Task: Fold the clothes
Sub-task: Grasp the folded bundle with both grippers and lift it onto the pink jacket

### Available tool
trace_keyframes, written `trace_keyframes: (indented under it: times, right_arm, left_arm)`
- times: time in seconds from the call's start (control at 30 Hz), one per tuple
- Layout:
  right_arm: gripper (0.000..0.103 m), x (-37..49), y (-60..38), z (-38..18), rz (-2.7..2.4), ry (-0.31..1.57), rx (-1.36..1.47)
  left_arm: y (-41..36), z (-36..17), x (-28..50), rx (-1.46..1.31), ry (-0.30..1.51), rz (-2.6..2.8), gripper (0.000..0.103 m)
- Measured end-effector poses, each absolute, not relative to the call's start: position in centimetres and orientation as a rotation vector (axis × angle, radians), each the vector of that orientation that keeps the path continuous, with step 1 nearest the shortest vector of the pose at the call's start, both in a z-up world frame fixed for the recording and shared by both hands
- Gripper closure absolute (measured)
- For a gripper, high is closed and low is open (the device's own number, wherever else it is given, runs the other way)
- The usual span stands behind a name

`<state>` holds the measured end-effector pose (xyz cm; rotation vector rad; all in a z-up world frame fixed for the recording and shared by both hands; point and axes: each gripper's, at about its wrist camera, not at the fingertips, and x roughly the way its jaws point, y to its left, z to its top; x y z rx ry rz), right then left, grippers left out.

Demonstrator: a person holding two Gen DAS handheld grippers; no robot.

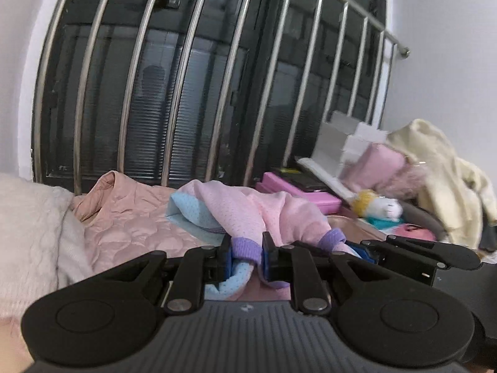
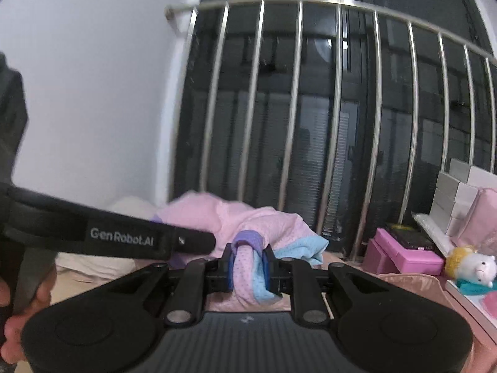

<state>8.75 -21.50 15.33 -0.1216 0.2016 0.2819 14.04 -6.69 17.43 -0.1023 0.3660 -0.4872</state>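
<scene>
Pink garment (image 1: 248,208) pinched between both tongs

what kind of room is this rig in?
Most likely a bedroom at home: a pink quilt spread on what looks like a bed, a barred window behind it, and a stuffed toy beside stacked boxes.

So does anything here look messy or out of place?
Mostly the top: bunched in a heap, both claws pinching its purple cuffs. A cream garment slumps unfolded over clutter on the right.
</scene>
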Motion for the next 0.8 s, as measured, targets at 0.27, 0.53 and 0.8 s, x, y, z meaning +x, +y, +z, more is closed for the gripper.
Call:
trace_keyframes:
  times: [0.27,0.53,0.8]
  right_arm:
    - [0.087,21.7,-21.5,9.6,0.257,0.353,-0.079]
    - [0.054,27.4,-22.6,2.6,0.178,0.623,-0.101]
    - [0.063,29.2,-25.0,2.0,0.175,0.718,0.069]
  left_arm:
    - [-7.9,9.4,26.8,-0.148,0.516,-0.475,0.087]
    - [-6.3,0.7,30.9,-0.149,0.675,-0.393,0.044]
    - [-7.0,1.1,29.7,-0.100,0.723,-0.382,0.049]
